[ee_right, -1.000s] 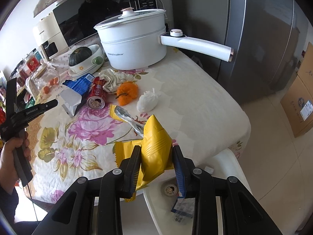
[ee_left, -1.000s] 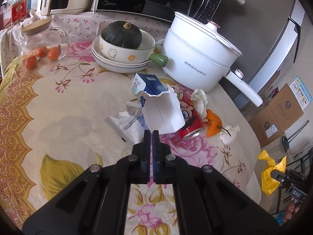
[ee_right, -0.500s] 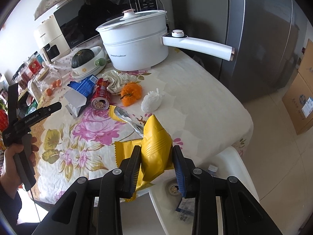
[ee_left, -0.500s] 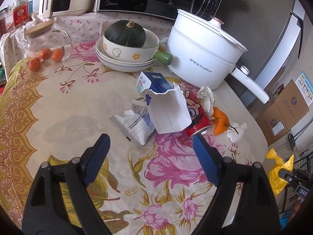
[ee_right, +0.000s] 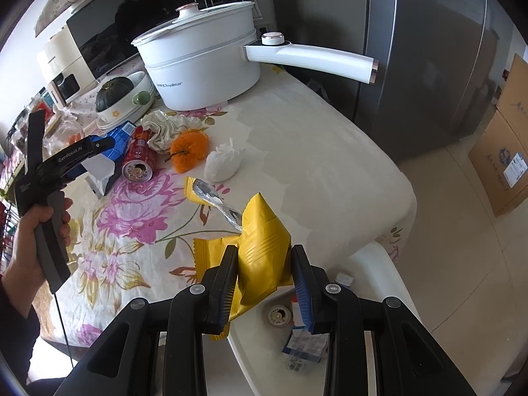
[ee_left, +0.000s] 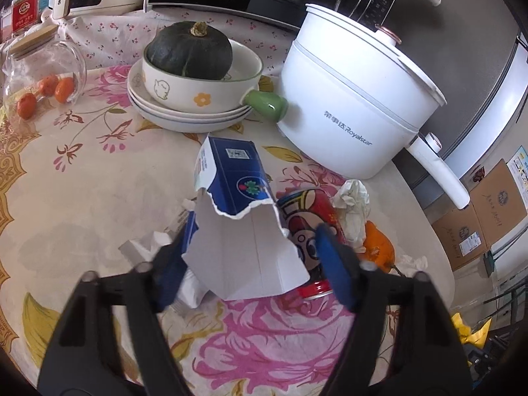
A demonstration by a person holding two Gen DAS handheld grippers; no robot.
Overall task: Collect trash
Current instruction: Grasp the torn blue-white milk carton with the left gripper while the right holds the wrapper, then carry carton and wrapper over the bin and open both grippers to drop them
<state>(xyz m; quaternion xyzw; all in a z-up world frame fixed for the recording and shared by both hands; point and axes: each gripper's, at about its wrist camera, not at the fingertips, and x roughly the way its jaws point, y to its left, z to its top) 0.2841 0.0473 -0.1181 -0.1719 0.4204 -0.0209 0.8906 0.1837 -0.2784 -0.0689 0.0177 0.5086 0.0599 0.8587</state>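
The left tongs [ee_left: 250, 264] stand part open and have just been closing, with the torn carton [ee_left: 244, 231] between the pads; whether the pads already press on it I cannot tell. The carton lies on the flowered desk [ee_left: 82, 198], long axis running away from the tongs toward the bowls [ee_left: 184, 105], its ragged white open end nearest the tongs and its blue printed end far. To its left lies a crumpled white wrapper [ee_left: 184, 283]; to its right a red can [ee_left: 310, 227] on its side, then a wad of tissue [ee_left: 353, 204] and an orange peel [ee_left: 379, 250].

The right tongs [ee_right: 265, 280] are closed partway on a crumpled yellow bag [ee_right: 260, 247], both pads pressing its sides. The bag points up and away, its peak folded. It hangs at the desk edge, above a white bin [ee_right: 379, 264] that has scraps inside.
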